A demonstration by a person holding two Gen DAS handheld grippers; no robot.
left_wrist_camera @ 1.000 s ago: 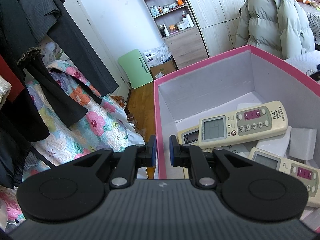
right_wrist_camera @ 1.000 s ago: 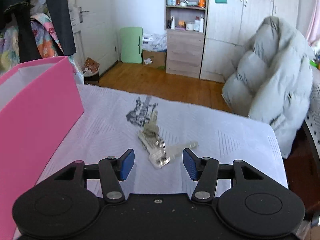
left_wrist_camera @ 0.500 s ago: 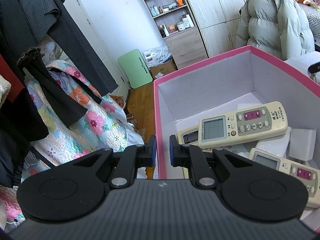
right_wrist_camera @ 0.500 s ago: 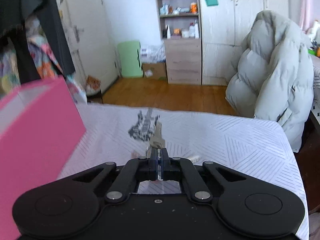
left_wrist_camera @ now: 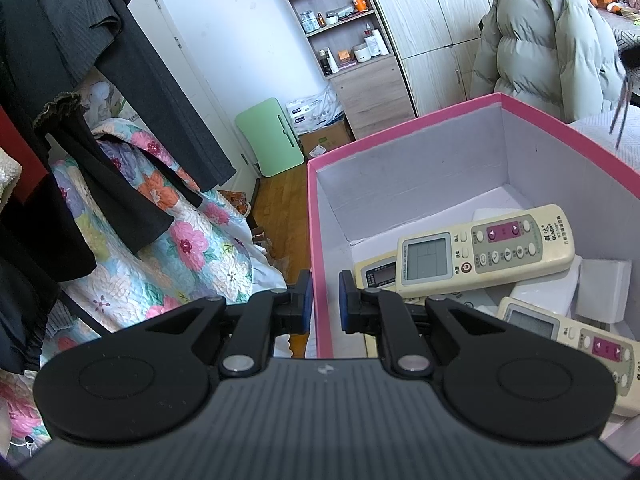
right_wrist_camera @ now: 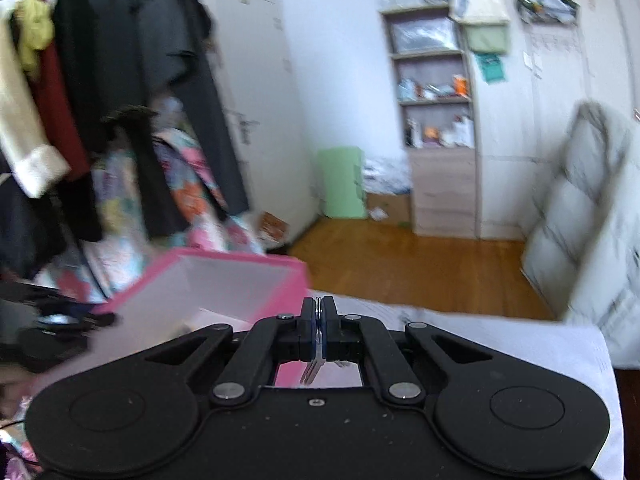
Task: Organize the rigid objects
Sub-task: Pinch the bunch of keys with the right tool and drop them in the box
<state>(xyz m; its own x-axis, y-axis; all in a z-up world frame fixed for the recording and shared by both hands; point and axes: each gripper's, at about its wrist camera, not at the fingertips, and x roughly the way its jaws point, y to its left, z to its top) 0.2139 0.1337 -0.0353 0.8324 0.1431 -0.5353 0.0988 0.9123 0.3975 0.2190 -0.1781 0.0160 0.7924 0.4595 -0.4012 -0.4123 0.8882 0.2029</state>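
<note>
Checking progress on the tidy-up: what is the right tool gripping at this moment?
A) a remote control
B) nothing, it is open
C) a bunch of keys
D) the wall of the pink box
C: the right tool is shut on the keys, whose metal blades hang below its closed fingers.

One pink cardboard box with a grey-white inside is seen from the left wrist camera. Three cream plastic remote controls with grey screens are counted inside it: one lying on top, one partly hidden beneath it, and one at the near right. Two white blocky items are counted beside them, though what they are cannot be told. Two black two-finger grippers are counted, one per view. One bunch of silver metal keys is seen; the number of keys in it cannot be told.
</note>
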